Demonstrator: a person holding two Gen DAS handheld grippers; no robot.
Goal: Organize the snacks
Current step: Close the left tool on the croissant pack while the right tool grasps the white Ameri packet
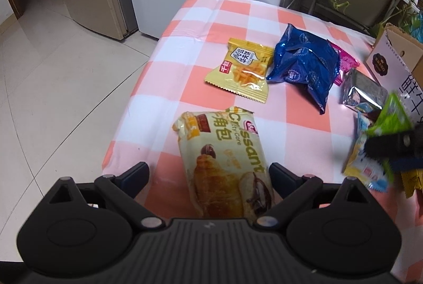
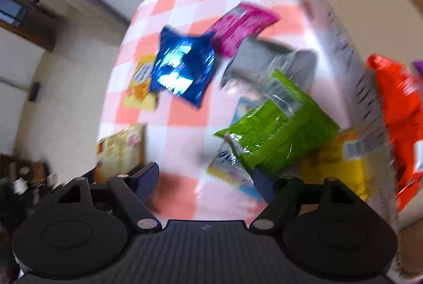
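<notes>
Spreading beyond both sets of fingers: pink-and-white checked cloth-covered counter. Standing to the right of the right gripper's fingers: open brown cardboard box, holding an orange-red foil snack bag. Lying ahead of the left fingers: crinkled dark blue foil bag, with a yellow plastic waffle-snack packet just beside it. Lying lengthwise between the left gripper's released, spread fingers: cream croissant wrapper. Sitting against the right finger of the right gripper, fingers parted wide, nothing clamped: lime-green plastic packet, blurred.
</notes>
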